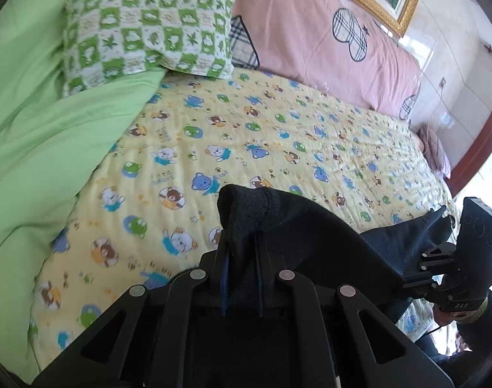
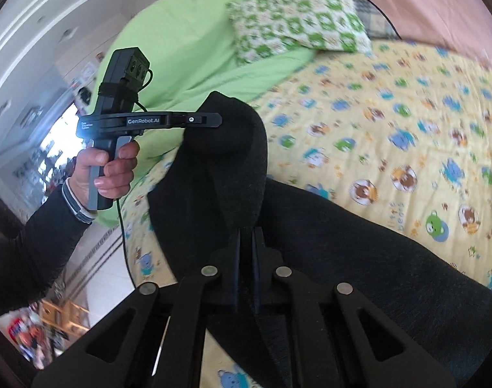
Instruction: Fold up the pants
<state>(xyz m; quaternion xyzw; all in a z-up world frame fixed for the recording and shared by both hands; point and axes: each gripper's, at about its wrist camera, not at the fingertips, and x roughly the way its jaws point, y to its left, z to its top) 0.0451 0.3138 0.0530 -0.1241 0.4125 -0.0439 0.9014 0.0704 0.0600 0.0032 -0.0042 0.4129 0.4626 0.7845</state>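
The black pants (image 1: pixel 310 245) are gripped at two points above the bear-print bed sheet (image 1: pixel 278 135): the left tongs (image 1: pixel 242 242) and the right tongs (image 2: pixel 246 242) are each clamped on the fabric.

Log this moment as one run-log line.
step: lift pants off bedsheet | left gripper: shut on pants | right gripper: shut on pants | fold: not yet made

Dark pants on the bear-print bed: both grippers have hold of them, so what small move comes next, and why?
Probably carry both pinched ends forward together to lay the fold. The left gripper and right gripper are each shut on the dark fleece pants, whose held edges hang lifted above the yellow bear-print sheet.
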